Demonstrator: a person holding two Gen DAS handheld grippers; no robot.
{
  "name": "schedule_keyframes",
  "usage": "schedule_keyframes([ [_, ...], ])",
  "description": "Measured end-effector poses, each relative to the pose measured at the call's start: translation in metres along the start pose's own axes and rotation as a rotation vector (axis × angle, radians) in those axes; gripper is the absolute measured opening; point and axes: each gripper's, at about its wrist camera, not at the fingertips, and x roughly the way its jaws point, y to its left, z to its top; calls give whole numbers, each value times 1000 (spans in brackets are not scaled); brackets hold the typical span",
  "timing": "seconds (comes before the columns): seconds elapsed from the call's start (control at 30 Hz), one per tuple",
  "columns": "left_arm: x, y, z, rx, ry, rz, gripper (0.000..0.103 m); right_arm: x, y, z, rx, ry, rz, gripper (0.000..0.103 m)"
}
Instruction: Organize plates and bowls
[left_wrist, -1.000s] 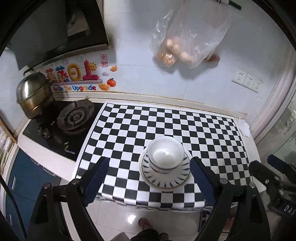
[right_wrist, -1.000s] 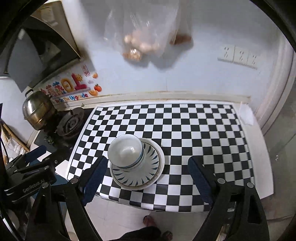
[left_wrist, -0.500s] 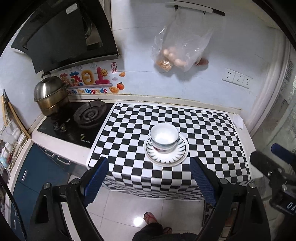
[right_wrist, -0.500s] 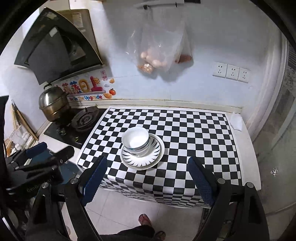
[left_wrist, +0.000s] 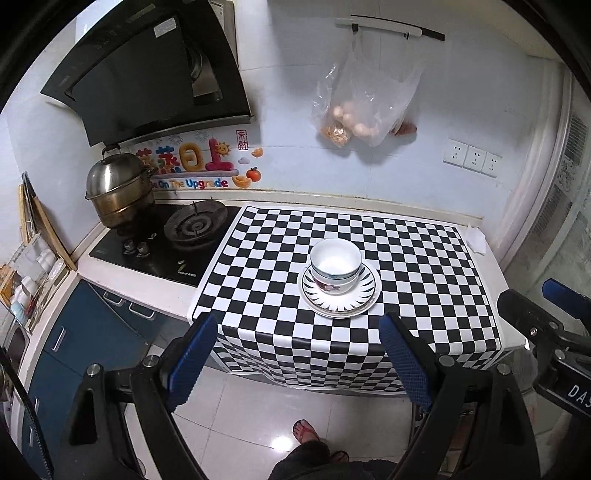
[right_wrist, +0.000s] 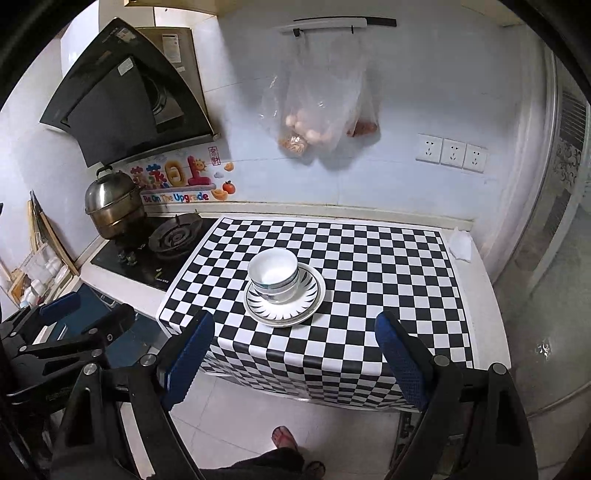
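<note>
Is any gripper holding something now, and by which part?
Nothing is held. The left gripper and the right gripper are both open and empty; the bowls sit on the plates.

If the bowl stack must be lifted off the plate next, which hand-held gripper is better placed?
Left, only slightly. Both grippers are open, empty and pulled back past the counter edge. In the left view the bowls sit between the fingers; in the right view they sit nearer the left finger.
</note>
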Motion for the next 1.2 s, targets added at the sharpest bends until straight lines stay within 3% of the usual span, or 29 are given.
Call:
schedule_keyframes([
  [1.2, -9, 8, -3, -14, -11, 30, 89, -2, -13, 4, -15, -14, -14, 91],
])
